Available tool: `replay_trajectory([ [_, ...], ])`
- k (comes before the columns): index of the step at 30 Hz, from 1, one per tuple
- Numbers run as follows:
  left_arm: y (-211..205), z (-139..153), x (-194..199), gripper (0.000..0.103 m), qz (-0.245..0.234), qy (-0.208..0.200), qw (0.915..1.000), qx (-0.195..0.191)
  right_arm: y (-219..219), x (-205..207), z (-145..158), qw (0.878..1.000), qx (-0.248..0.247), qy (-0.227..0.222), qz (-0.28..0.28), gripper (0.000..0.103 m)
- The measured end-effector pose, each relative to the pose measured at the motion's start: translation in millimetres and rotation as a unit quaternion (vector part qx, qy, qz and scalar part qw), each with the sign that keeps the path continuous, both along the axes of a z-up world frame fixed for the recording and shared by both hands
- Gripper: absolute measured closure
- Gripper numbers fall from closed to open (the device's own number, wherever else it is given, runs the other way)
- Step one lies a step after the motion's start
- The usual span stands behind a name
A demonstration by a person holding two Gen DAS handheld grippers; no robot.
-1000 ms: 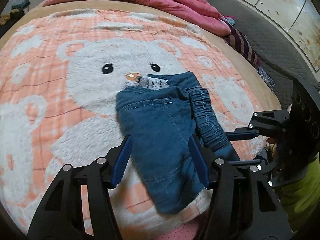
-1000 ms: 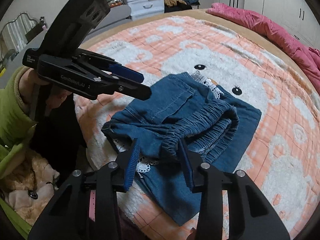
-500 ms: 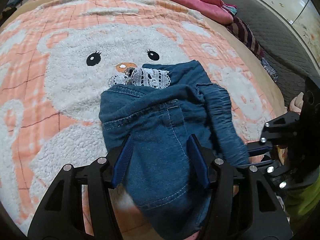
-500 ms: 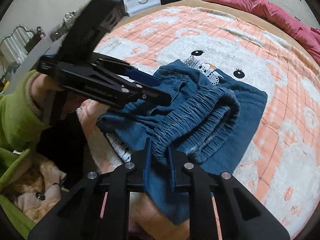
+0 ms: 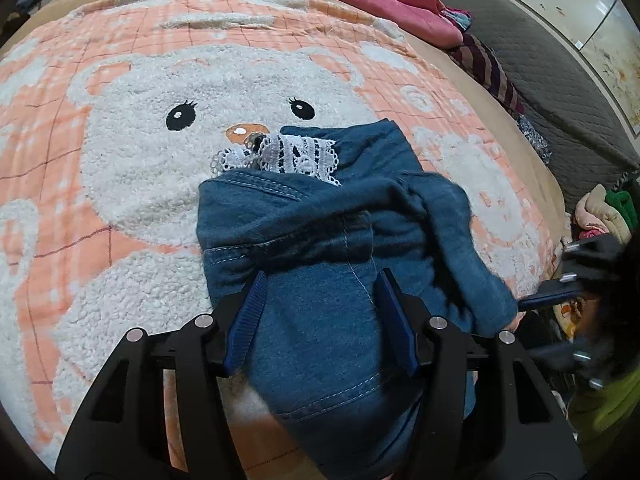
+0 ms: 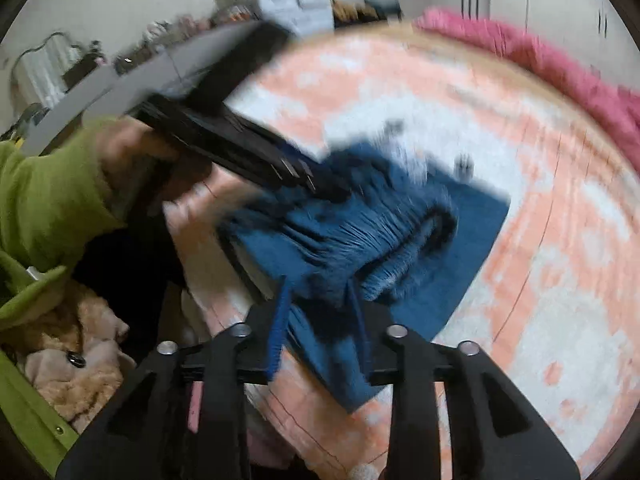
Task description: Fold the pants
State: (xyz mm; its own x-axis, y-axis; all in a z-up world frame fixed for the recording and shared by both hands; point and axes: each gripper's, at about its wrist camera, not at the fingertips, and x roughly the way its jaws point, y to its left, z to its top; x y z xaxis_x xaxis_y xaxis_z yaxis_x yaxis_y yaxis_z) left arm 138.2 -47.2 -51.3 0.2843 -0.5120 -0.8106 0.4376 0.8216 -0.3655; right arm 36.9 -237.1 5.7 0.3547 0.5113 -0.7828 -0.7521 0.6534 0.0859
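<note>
Swung hard in the last half-second, right gripper now blurred, jaws narrowly apart around the gathered waistband of the denim pants, bunched near the edge of the fleecy bear blanket. Left gripper spread wide over soft blue denim, gripping nothing. Could slip free mid-swing (stretchy ribbing, lace hem loose), undoing the fold.

No legible txt anywhere.

- The right wrist view is smeared throughout; the pants lose all seam detail.
- Right claw, at 3 o'clock in the left wrist view, is blurred, its grip unreadable.
- Pants' lower edge at 6 o'clock is cut off.
</note>
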Motion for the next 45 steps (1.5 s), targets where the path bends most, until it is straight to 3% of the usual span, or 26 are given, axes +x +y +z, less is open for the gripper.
replay_trajectory([
  [5,0.1,0.0,6.5,0.054,-0.008,0.011,0.9999,-0.005,41.8,-30.4,18.2,0.995,-0.011,-0.061,0.08,0.073],
  [8,-0.6,0.6,9.0,0.054,-0.013,0.014,0.9998,0.0,75.3,-35.5,2.3,0.987,-0.055,-0.088,0.118,0.073],
  [14,-1.4,3.8,9.9,0.054,-0.02,0.01,0.9997,0.011,109.8,-21.8,-25.7,0.972,-0.13,-0.14,0.138,0.073],
  [15,-1.6,4.8,9.9,0.054,-0.02,0.007,0.9997,0.014,112.3,-17.7,-28.3,0.971,-0.133,-0.143,0.137,0.075],
  [16,-2.7,6.7,9.4,0.054,-0.02,0.0,0.9996,0.018,113.8,-15.0,-30.6,0.972,-0.131,-0.137,0.141,0.085],
  [18,-4.1,8.1,11.1,0.054,-0.021,-0.004,0.9995,0.024,115.2,-17.9,-34.9,0.971,-0.129,-0.122,0.162,0.092],
  [23,-9.0,5.2,15.4,0.054,-0.02,-0.016,0.9987,0.044,106.4,-33.6,-39.8,0.967,-0.138,-0.103,0.187,0.099],
  [29,-21.2,-6.6,8.9,0.053,-0.022,-0.039,0.9966,0.069,95.0,-25.3,-49.4,0.982,-0.092,-0.061,0.153,0.098],
  [33,-16.4,-1.2,5.9,0.053,-0.022,-0.049,0.9968,0.059,91.8,-22.9,-42.8,0.987,-0.076,-0.045,0.136,0.092],
  [37,3.3,28.7,-8.4,0.053,-0.011,-0.085,0.996,0.025,66.1,-20.7,-6.7,0.994,-0.021,-0.031,0.099,0.066],
  [41,25.8,43.1,-11.4,0.042,0.022,-0.093,0.9953,0.013,34.2,-19.9,30.1,0.997,0.033,-0.05,0.052,0.059],
  [43,33.8,42.7,-8.8,0.04,0.045,-0.095,0.9942,0.027,19.9,-8.3,45.2,0.997,0.039,-0.073,-0.008,0.05],
  [45,37.1,38.6,-6.2,0.036,0.061,-0.091,0.9933,0.034,6.7,9.1,49.3,0.994,0.049,-0.075,-0.067,0.05],
])
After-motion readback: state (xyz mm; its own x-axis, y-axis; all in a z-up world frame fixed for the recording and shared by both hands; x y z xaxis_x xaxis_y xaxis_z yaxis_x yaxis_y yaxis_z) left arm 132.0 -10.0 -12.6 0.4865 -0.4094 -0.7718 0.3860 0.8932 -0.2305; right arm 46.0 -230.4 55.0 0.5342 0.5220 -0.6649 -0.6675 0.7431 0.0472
